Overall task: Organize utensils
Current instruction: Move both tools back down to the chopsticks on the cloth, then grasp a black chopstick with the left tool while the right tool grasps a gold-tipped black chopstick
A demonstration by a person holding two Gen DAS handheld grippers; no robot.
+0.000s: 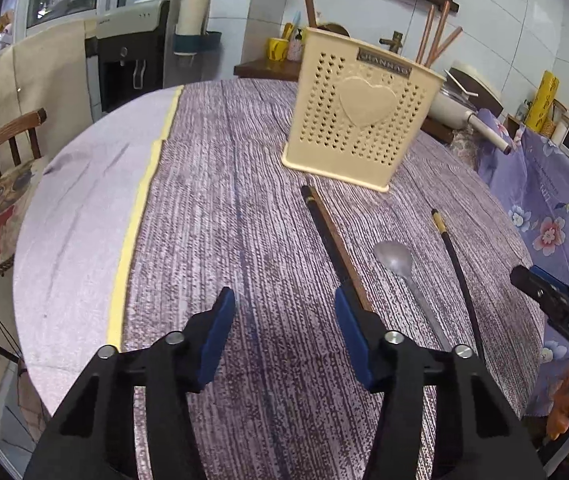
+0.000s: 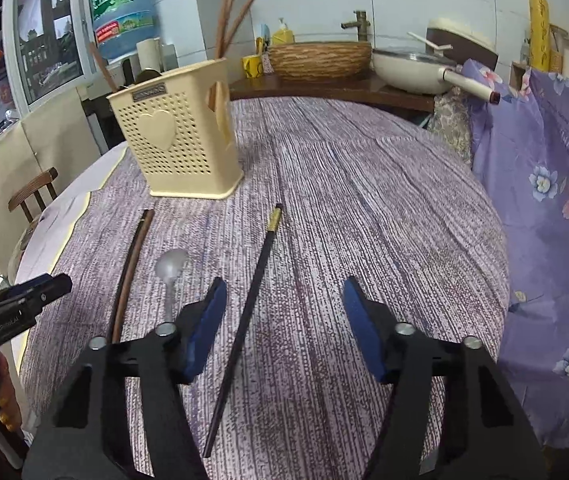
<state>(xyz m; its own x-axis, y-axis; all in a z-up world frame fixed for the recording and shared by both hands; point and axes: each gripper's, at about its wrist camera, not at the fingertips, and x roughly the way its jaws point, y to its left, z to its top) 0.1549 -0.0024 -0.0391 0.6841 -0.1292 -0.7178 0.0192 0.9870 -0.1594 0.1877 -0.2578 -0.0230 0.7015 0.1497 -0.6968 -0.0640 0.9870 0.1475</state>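
We hover both grippers, left [image 1: 284,336] and right [image 2: 284,324], jaws spread and empty. Next, we judge, comes pinching the black chopstick [image 2: 244,320] and lifting it toward the cream holder [image 2: 180,148] at eleven o'clock.

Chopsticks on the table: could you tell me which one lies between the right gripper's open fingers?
The black chopstick with the gold band; the brown chopstick lies farther left, beyond the metal spoon.

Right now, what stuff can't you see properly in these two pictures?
- Inside the cream holder: its own walls hide it, both views.
- Spoon handle end: left wrist view, hidden behind the left gripper; right wrist view, behind the right gripper.
- Brown chopstick near end: hidden by the grippers in both views.
- Holder's label: too blurred to read.
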